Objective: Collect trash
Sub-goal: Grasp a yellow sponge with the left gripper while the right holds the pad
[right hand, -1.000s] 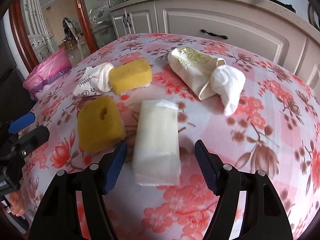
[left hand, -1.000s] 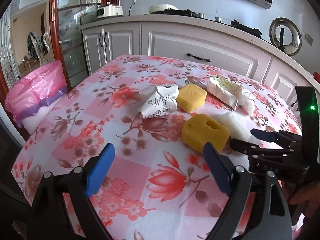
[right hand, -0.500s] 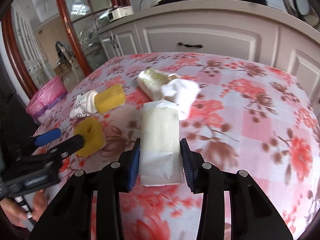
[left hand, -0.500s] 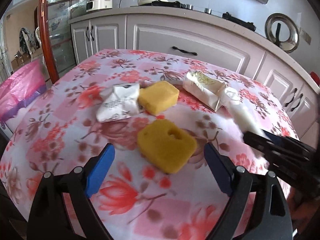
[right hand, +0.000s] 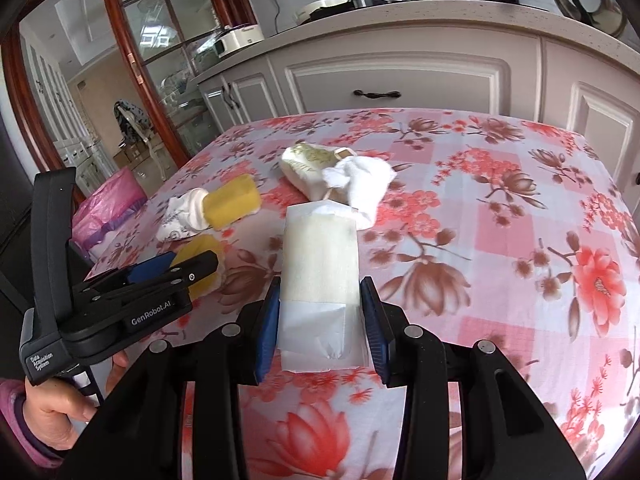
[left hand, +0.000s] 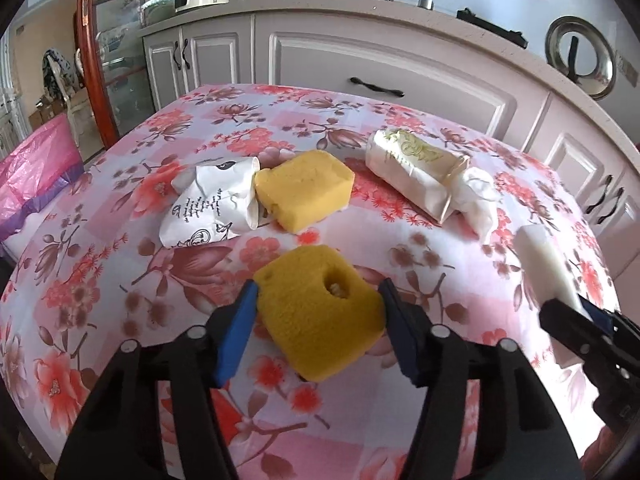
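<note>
On the flowered tablecloth (left hand: 168, 412) near the table's front edge, two pieces of trash are being taken at once. The left gripper (left hand: 318, 316) straddles a yellow sponge with a hole (left hand: 320, 312); its jaws are closing, the blue pads at the sponge's two flanks and apparently just meeting them, with the sponge resting on the cloth. The right gripper (right hand: 320, 320) is clamped on a white wrapped packet (right hand: 320, 276), both pads pressing its near end; whether the packet is clear of the cloth cannot be told.

Progress, as judged: early. Nothing visible has reached the pink-lined bin (left hand: 36, 176), which stands off the table's far left corner; its inside is hidden. Left on the table, farther back, are a printed paper wrapper (left hand: 208, 208) touching a second yellow sponge (left hand: 306, 188), and to their right a cream gold-printed package (left hand: 416, 168) with a crumpled white tissue (left hand: 476, 200) against its near-right end. Both held pieces remain to be carried to the bin, then these four.

Orientation: the packet's long axis runs straight away from the right gripper, near to far, its free end pointing toward the cream package. The holed sponge is blocky; its longer side lies roughly across the left gripper's jaws, the hole facing up and toward the right.
</note>
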Available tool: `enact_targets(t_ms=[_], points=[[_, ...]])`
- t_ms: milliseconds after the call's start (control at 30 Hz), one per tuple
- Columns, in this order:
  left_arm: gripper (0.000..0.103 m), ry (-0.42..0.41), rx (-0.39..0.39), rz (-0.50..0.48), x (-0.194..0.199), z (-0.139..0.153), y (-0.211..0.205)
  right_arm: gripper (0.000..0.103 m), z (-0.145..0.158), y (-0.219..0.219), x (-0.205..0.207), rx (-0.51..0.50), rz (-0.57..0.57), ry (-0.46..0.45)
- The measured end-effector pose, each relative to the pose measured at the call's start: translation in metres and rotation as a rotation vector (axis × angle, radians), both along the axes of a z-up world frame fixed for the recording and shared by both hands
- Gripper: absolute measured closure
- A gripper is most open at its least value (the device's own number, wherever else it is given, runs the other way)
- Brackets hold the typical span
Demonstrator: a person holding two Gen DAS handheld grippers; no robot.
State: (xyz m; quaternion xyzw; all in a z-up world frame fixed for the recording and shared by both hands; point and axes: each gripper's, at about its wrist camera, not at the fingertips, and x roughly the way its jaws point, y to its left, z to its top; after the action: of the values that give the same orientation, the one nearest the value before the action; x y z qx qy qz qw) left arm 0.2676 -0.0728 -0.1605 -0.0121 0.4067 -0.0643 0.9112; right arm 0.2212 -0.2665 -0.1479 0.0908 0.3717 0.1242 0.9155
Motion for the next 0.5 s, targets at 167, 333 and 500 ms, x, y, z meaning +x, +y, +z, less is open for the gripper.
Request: enact_targets(t_ms=[167, 333, 500], points=[[0.056, -0.044, 0.003, -0.044, -0.016, 0.007, 0.006, 0.065, 0.002, 0.014, -0.005, -0.007, 0.02, -0.011], [0.058, -0.077, 0.006, -0.077, -0.034, 0.014, 0.015, 0.065, 0.002, 0.021, -0.009, -0.008, 0.025, -0.006], [0.059, -0.109, 0.018, -0.093, -0.05, 0.021, 0.029, 0.065, 0.007, 0.027, -0.014, -0.003, 0.029, -0.012]])
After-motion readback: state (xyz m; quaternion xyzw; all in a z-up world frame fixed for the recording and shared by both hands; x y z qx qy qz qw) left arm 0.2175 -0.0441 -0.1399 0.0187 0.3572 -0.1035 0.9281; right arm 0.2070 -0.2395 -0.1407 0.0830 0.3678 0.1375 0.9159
